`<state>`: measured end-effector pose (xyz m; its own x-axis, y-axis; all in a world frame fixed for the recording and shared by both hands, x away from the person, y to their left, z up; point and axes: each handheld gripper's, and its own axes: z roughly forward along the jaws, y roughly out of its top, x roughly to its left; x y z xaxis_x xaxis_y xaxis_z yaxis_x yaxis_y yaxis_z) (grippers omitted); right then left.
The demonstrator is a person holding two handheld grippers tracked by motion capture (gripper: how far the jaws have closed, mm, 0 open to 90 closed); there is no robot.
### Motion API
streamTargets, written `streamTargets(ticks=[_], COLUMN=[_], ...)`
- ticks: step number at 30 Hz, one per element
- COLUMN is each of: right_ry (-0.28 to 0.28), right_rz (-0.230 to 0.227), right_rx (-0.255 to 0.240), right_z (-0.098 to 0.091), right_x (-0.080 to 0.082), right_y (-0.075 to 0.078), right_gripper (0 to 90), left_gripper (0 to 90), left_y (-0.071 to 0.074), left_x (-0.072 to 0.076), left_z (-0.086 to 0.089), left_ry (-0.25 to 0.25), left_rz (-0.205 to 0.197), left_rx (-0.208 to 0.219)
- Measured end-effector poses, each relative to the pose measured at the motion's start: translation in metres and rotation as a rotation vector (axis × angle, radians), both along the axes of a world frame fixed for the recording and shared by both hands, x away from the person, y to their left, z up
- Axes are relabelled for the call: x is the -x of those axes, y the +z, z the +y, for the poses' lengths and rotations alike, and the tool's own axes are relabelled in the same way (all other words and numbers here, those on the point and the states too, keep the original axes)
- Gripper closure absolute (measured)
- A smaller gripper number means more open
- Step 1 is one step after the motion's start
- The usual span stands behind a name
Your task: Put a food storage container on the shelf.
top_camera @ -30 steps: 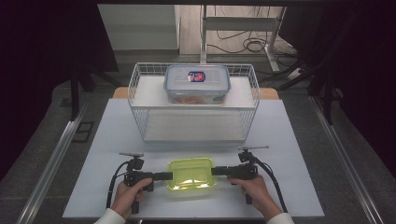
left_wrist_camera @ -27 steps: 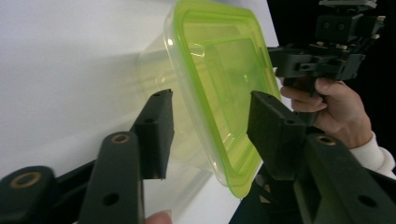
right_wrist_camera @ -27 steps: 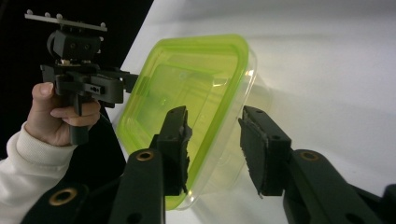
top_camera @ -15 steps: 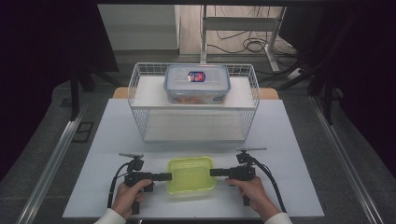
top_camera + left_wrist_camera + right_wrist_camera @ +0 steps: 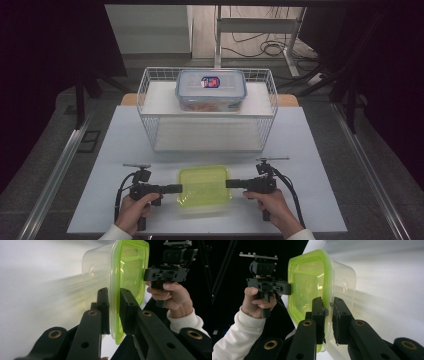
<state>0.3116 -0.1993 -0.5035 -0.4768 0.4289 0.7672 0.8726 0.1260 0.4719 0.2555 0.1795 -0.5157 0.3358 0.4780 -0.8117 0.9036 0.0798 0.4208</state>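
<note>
On the lid of the clear box (image 5: 211, 90) sitting in the wire basket (image 5: 150, 115) at 12 o'clock on the table (image 5: 320, 150), a small red and blue label is showing, but its writing is too small to read. The green-lidded tub (image 5: 204, 186) is bearing no writing that can be made out.

At about 7 o'clock on the table, the person's left hand (image 5: 134, 210) is wrapping around the grip of the left gripper (image 5: 179, 188), holding it level and pointing it toward 3 o'clock. A cable is looping from it back toward the wrist. In the left gripper view, its jaws have just been closing and are now pinching the green rim of the tub (image 5: 117, 290), one pad on the lid side and one on the clear wall side.

The tub is sitting at 6 o'clock on the table, just in front of the basket and between the two grippers, its green lid facing up.

At about 5 o'clock, the right hand (image 5: 272, 207) is gripping the right gripper (image 5: 229, 183) in the mirrored pose, level and pointing toward 9 o'clock, with a white sleeve showing at the wrist. In the right gripper view, its jaws have likewise just been closing and are clamping narrowly on the opposite rim of the tub (image 5: 312, 285), while the left hand (image 5: 258, 302) and its gripper (image 5: 290, 288) are showing at the far side.
</note>
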Motion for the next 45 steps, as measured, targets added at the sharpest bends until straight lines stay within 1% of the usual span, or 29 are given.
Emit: streamTargets(ticks=[2, 5, 6, 11, 15, 20, 26, 29, 33, 35, 36, 37, 38, 39, 40, 45], right_ry=[0.001, 0.000, -0.001, 0.002, -0.001, 0.001, 0.003, -0.001, -0.005, -0.005, -0.006, -0.007, -0.007, -0.008, -0.009, -0.014], right_rz=[-0.006, -0.013, -0.025, -0.057, -0.066, -0.095, -0.119, -0.136, -0.161, -0.170, -0.181, -0.192, -0.193, -0.209, -0.213, -0.233], right_rx=[0.003, -0.008, -0.010, -0.016, -0.020, -0.020, -0.031, -0.024, -0.028, -0.029, -0.029, -0.030, -0.031, -0.031, -0.031, -0.036], right_z=[0.000, -0.001, -0.001, -0.002, -0.004, -0.004, -0.004, -0.005, -0.006, -0.007, -0.006, -0.006, -0.006, -0.006, -0.006, -0.005], right_x=[0.000, 0.001, 0.001, 0.003, 0.004, 0.004, 0.003, 0.002, 0.000, -0.001, -0.002, -0.002, -0.003, -0.004, -0.004, -0.009], right_y=[0.002, 0.006, 0.008, 0.017, 0.021, 0.029, 0.040, 0.048, 0.063, 0.072, 0.077, 0.082, 0.085, 0.091, 0.094, 0.109], right_gripper=[80.6, 80.7, 80.6, 80.7, 80.7, 80.7, 80.7, 80.7, 80.7, 80.7, 80.7, 80.6, 80.7, 80.6, 80.7, 80.6], left_gripper=[79.9, 79.7, 79.7, 79.7, 79.7, 79.7, 79.7, 79.7, 79.8, 79.8, 79.8, 79.8, 79.8, 79.8, 79.8, 79.8], left_y=[0.003, 0.010, 0.012, 0.019, 0.025, 0.033, 0.046, 0.054, 0.070, 0.078, 0.083, 0.085, 0.091, 0.094, 0.099, 0.113], left_x=[0.001, 0.002, 0.002, 0.003, 0.003, 0.002, -0.002, -0.005, -0.010, -0.012, -0.013, -0.013, -0.015, -0.015, -0.017, -0.022], left_z=[0.000, 0.000, 0.000, 0.000, -0.001, -0.001, -0.001, -0.001, -0.002, -0.002, -0.002, -0.001, -0.001, -0.001, -0.001, 0.000], left_ry=[-0.002, -0.003, -0.007, -0.009, -0.018, -0.025, -0.031, -0.036, -0.043, -0.042, -0.039, -0.042, -0.040, -0.043, -0.040, -0.040], left_rz=[-0.013, -0.037, -0.046, -0.064, -0.082, -0.101, -0.122, -0.129, -0.152, -0.161, -0.165, -0.168, -0.177, -0.181, -0.185, -0.197], left_rx=[-0.002, 0.003, 0.000, 0.010, 0.006, 0.011, 0.011, 0.011, 0.010, 0.011, 0.014, 0.014, 0.014, 0.014, 0.016, 0.013])
